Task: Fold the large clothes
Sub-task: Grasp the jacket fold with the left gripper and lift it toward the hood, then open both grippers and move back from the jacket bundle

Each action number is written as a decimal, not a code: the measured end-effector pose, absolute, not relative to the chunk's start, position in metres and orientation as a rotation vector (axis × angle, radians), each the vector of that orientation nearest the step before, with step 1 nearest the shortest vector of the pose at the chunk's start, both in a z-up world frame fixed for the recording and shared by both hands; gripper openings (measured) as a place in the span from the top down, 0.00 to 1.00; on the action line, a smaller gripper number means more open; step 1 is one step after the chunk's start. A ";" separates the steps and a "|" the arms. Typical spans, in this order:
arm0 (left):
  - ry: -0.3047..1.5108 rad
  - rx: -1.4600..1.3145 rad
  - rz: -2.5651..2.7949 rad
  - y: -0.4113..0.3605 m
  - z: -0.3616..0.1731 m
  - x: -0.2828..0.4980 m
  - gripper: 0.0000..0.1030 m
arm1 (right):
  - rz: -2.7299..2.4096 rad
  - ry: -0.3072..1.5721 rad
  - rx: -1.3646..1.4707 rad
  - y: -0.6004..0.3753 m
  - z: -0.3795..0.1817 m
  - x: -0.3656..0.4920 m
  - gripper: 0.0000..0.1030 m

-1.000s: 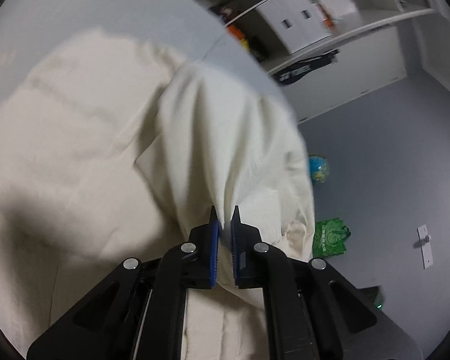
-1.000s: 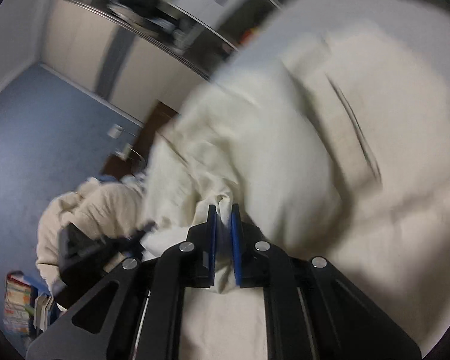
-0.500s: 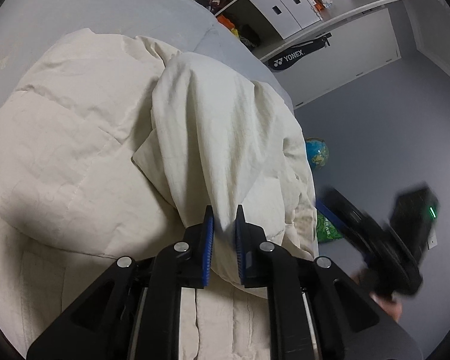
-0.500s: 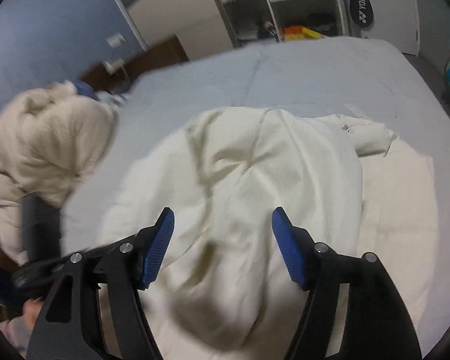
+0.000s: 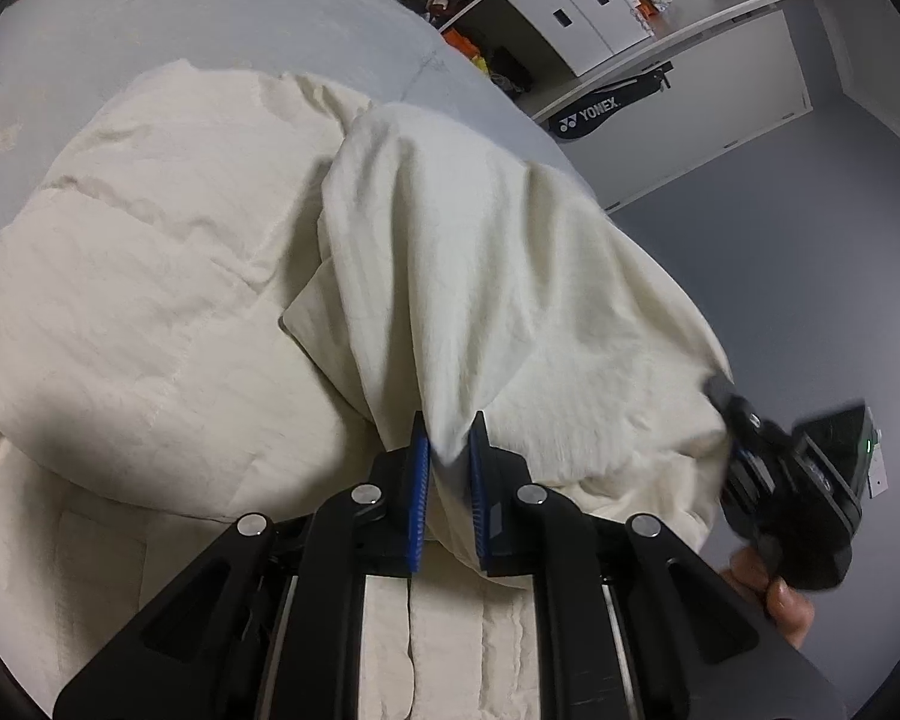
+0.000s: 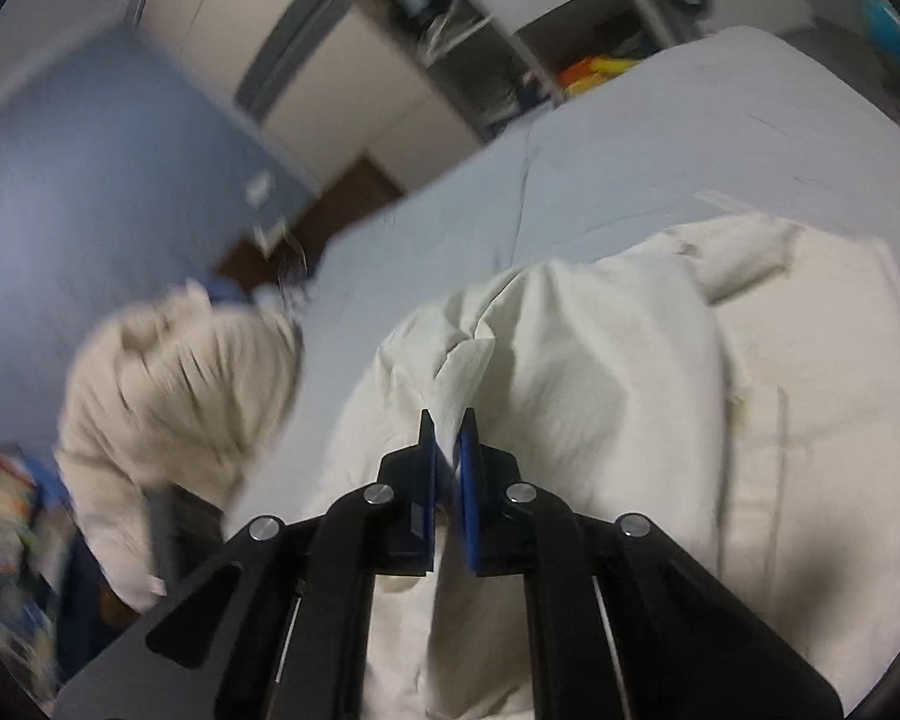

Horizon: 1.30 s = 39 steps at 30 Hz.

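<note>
Pinching a fold of the large cream cotton garment (image 5: 480,276) w/ our left gripper (image 5: 448,450), blue pads nearly closed on the cloth. Our right gripper (image 6: 447,438) likewise clamps a ridge of the same fabric, narrow gap btwn pads. Garment lies heaped on the grey bed sheet (image 6: 660,144), atop a cream quilted duvet (image 5: 126,276). Right view is blurry.

The right gripper (image 6: 448,427), spread wide half a second ago, now pinches a raised fold of the cream garment (image 6: 570,360) at frame center. In the left wrist view it sits lower right, against the cloth edge.
</note>
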<state>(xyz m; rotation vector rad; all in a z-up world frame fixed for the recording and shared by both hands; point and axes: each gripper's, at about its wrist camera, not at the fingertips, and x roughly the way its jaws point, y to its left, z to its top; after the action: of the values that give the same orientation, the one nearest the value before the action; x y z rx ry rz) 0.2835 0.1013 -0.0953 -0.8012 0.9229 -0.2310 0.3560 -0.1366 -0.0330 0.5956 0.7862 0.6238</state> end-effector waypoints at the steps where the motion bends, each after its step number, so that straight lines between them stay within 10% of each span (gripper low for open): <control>1: 0.928 -0.800 -0.227 0.101 -0.097 0.284 0.88 | 0.608 0.781 0.625 -0.144 -0.038 0.352 0.95; 10: 0.942 -0.834 -0.298 0.100 -0.096 0.272 0.80 | 0.562 0.867 0.791 -0.171 -0.084 0.346 0.85; 14: 0.913 -0.786 -0.345 0.088 -0.078 0.267 0.49 | 0.576 0.877 0.679 -0.160 -0.063 0.334 0.41; 17: 0.950 -0.755 -0.352 0.072 -0.079 0.277 0.45 | 0.581 0.914 0.574 -0.151 -0.063 0.320 0.41; 19: 1.007 -0.770 -0.366 0.061 -0.090 0.284 0.80 | 0.579 0.931 0.506 -0.141 -0.066 0.311 0.42; 22: 0.949 -0.812 -0.400 0.058 -0.089 0.283 0.87 | 0.580 0.946 0.423 -0.129 -0.075 0.301 0.82; 26: 0.828 -0.736 -0.462 0.051 -0.065 0.272 0.87 | 0.593 0.850 0.352 -0.127 -0.062 0.290 0.88; 36: 1.058 -0.583 -0.307 0.040 -0.122 0.284 0.76 | 0.580 1.033 0.302 -0.111 -0.121 0.303 0.87; 39: 1.072 -0.578 -0.318 0.049 -0.106 0.282 0.43 | 0.628 1.057 0.355 -0.125 -0.106 0.300 0.79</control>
<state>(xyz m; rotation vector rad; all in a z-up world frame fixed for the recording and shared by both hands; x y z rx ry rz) 0.2815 0.0486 -0.1063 -0.5779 1.0717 -0.3178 0.2999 -0.1252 -0.1064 0.3547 1.0567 0.6279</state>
